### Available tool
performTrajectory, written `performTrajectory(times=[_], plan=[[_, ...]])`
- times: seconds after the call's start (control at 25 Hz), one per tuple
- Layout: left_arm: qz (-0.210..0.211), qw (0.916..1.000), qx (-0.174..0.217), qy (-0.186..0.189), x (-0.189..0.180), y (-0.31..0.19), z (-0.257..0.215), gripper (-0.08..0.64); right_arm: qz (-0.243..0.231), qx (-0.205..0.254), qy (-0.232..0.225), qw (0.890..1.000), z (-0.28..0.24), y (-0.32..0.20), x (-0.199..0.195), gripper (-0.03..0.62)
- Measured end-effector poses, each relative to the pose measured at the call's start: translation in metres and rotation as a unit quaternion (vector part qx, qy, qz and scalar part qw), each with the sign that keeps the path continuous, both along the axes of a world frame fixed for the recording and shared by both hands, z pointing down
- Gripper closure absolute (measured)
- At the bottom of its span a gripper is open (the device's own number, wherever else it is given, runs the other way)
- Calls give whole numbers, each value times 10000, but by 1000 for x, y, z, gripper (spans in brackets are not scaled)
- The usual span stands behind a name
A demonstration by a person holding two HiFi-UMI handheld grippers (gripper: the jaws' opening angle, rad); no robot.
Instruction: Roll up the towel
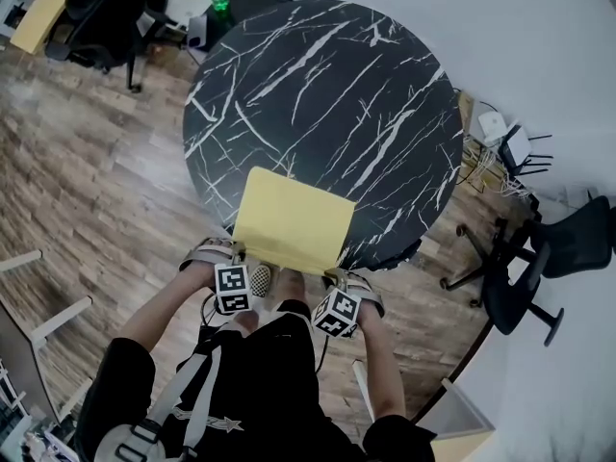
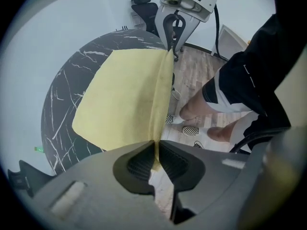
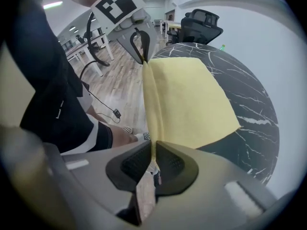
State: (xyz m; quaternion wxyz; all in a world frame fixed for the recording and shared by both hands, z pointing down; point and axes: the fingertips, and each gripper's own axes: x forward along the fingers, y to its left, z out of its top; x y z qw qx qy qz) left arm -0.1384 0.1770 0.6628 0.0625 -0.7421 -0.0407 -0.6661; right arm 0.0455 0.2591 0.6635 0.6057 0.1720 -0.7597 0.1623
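yellow towel (image 1: pixel 294 221) near edge clenched by left tongs (image 2: pixel 156 150) and right tongs (image 3: pixel 153 150), both pointing down

Yellow towel (image 1: pixel 292 221) — flat (near edge overhanging) — on the table.

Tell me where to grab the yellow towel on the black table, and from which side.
Take the flat yellow towel by the two corners of its near edge, from above on the person's side: that edge lies at the rim of the round black marble table. The left gripper and right gripper pinch it there.
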Motion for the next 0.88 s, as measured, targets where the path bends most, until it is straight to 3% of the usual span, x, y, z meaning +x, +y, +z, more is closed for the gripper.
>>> performTrajectory(times=[0.48,0.88], plan=[[-27,9983,-537,-231,-4,8,-1,517,349,-480,-217,9980,-3,4,-3,557],[-74,9980,-574,-256,2,-9,-1,515,450,-559,-303,9970,-5,-12,2,554]])
